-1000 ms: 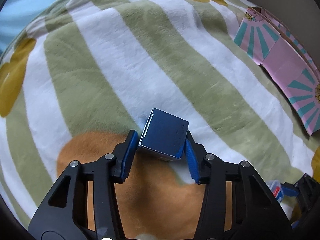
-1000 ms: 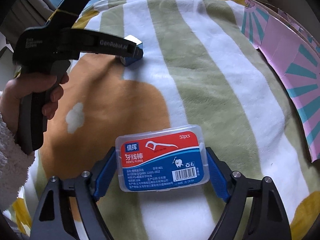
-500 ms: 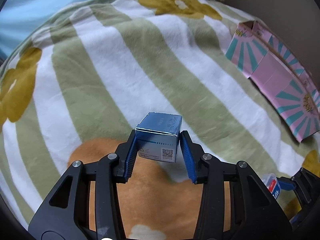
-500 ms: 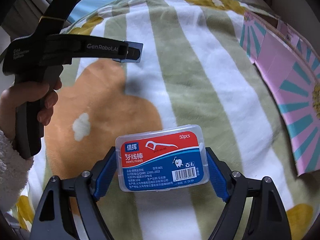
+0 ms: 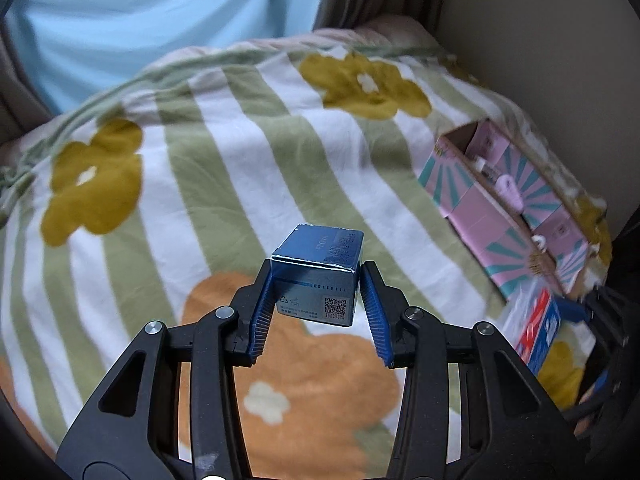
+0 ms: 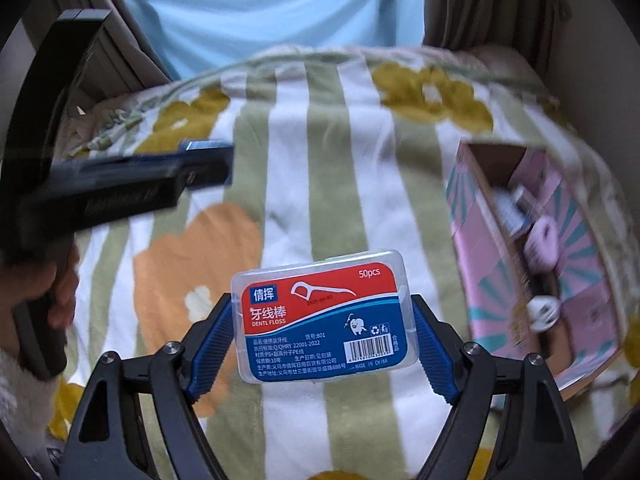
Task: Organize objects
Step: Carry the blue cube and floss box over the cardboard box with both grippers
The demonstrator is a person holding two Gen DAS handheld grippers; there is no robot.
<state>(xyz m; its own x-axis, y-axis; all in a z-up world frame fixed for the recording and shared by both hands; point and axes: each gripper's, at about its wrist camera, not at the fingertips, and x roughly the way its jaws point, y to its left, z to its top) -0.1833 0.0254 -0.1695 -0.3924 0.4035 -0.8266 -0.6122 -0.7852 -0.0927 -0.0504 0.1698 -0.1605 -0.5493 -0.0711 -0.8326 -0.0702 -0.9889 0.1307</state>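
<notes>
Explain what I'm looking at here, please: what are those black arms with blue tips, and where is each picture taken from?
There is no robot. A person carries two hand-held grippers, each with a fisheye camera looking forward along its two fingers.

The left wrist view shows the left gripper shut on a small dark blue cardboard box with a QR code. The right wrist view shows the right gripper shut on a clear plastic dental floss case with a red and blue label. At that view's left edge, blurred, is the left gripper seen from the side, with the person's hand on its handle.

Both items are held above a fleece blanket with green and white stripes and flowers. To the right on it stands an open pink and teal cardboard organiser box that already holds some small items.
</notes>
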